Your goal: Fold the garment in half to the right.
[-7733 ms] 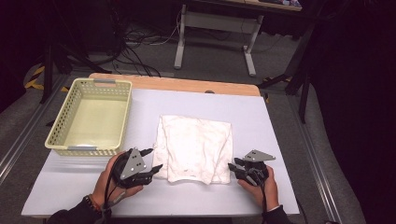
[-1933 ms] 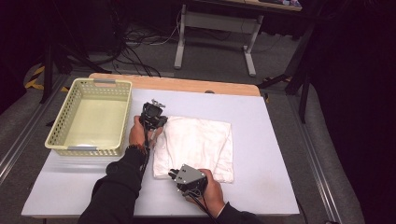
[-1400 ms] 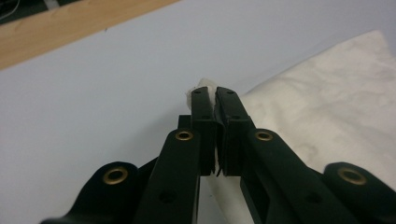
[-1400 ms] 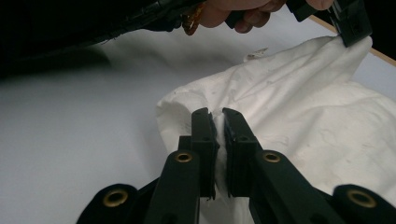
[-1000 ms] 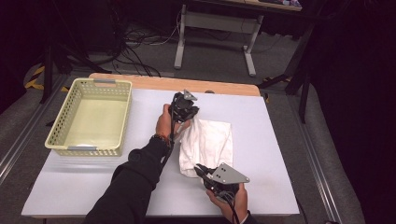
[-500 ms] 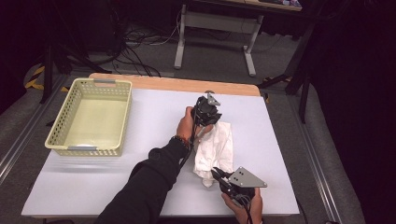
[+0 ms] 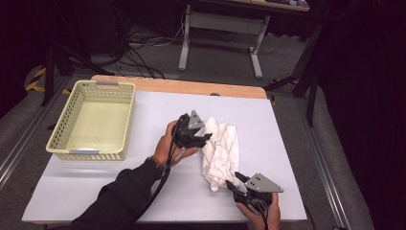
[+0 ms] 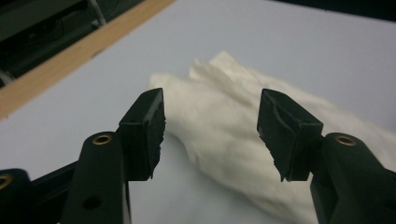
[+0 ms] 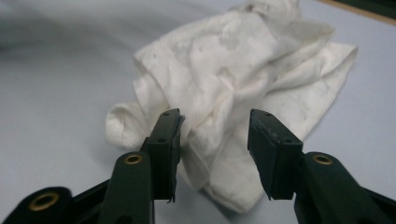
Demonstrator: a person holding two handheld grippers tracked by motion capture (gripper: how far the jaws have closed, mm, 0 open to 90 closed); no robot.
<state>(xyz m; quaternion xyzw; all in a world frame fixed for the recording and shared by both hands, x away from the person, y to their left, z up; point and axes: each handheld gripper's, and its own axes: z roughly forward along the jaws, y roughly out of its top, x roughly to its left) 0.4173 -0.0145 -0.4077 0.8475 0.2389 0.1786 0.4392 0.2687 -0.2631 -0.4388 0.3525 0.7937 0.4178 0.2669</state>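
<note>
Pale table, basket far left, crumpled towel between both grippers' just-opened, empty jaws.

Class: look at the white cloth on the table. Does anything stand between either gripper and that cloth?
Nothing visible does. The cloth lies bunched on the table, directly ahead of the open left gripper and the open right gripper; both jaws have just been opening.
</note>
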